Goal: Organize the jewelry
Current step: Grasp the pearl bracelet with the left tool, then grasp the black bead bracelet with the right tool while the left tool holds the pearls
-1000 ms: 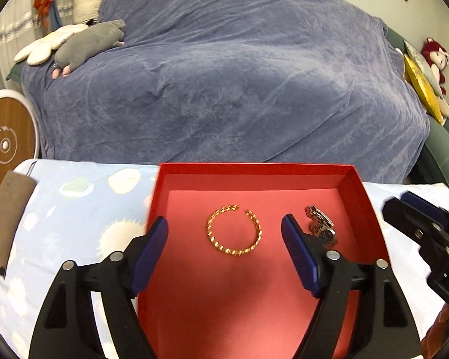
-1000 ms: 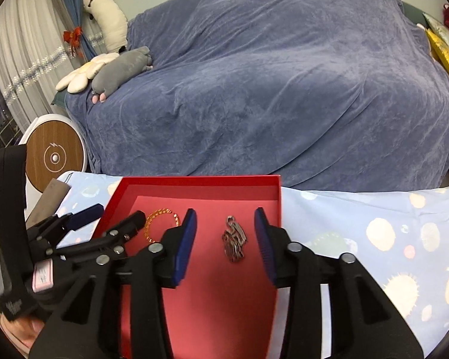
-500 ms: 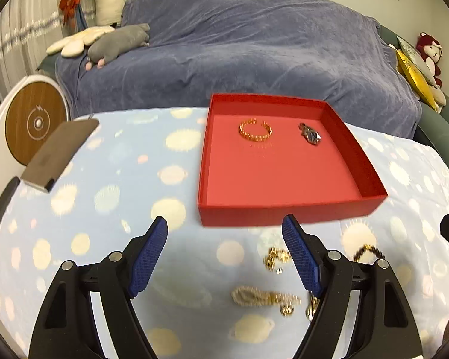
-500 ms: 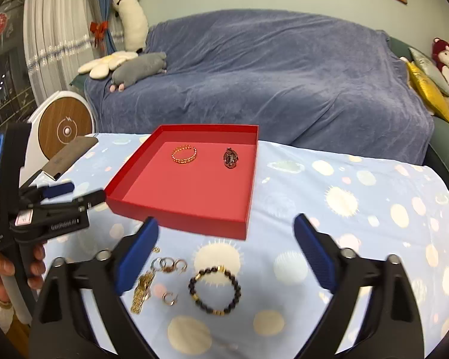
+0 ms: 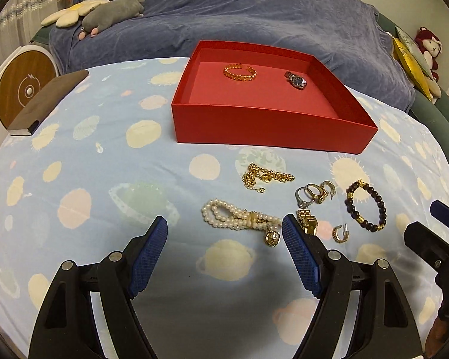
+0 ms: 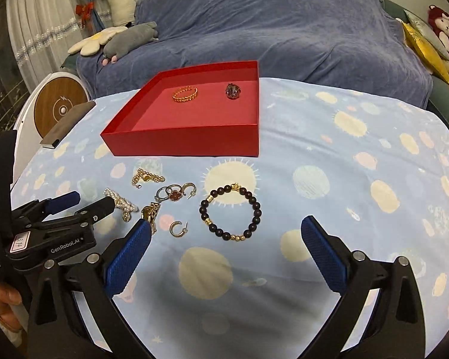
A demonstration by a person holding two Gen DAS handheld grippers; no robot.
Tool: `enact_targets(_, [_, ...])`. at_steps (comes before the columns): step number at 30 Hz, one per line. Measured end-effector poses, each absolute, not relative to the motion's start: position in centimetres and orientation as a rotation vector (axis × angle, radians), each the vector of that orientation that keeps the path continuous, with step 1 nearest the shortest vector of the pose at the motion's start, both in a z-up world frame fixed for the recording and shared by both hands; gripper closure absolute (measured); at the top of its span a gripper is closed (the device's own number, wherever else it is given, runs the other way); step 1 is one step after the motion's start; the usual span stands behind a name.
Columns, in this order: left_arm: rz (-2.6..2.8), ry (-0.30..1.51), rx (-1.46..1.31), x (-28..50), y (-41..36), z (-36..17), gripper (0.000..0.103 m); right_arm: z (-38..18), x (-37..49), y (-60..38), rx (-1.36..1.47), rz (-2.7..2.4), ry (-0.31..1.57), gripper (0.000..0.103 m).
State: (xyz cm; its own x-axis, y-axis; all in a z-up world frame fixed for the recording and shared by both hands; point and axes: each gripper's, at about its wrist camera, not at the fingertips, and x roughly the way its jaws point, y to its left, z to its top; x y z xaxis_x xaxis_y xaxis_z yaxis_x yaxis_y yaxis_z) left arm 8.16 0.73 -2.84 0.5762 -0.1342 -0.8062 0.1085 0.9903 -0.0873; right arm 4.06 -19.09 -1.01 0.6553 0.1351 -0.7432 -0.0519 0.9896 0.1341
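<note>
A big blue blanket covers the sofa behind my tabletop (image 5: 83, 179), which wears a cloth with planets on it. The red box (image 5: 269, 131) sits toward the far edge, with a gold bangle (image 5: 240, 72) and a watch (image 5: 296, 80) already inside. The other jewelry lies loose near the front edge. My left tongs (image 5: 224, 254) are spread wide and hold nothing. The pearl bracelet (image 5: 239, 221) lies just ahead of them, stretched sideways, left to right, across the gap. My right tongs (image 6: 224, 248) are spread wide and bare too. The dark bead bracelet (image 6: 230, 212) lies flat just ahead of them. I think each tongs is closest to its own bracelet, so either could go first.
</note>
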Motion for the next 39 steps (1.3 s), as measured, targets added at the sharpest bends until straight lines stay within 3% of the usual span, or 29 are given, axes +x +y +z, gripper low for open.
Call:
enact_targets(21, [-0.106, 0.977, 0.008, 7.7, 3.3, -4.7, 0.030, -2.0, 5.1, -18.3, 0.068, 0.099, 0.881, 0.007])
enact_targets(30, [-0.191, 0.963, -0.001, 8.3, 1.8, -4.3, 0.072, -2.5, 5.8, -18.6, 0.101, 0.101, 0.905, 0.010])
enact_targets(32, [-0.219, 0.971, -0.022, 8.5, 1.7, -4.2, 0.089, -2.7, 6.0, -18.6, 0.111, 0.105, 0.914, 0.015])
enact_targets(35, [-0.244, 0.983, -0.060, 8.8, 1.8, -4.1, 0.091, -3.1, 6.3, -18.8, 0.124, 0.111, 0.936, 0.027])
enact_targets(39, [-0.271, 0.965, -0.079, 8.6, 1.8, -3.3, 0.091, -3.6, 6.7, -19.1, 0.144, 0.115, 0.960, 0.034])
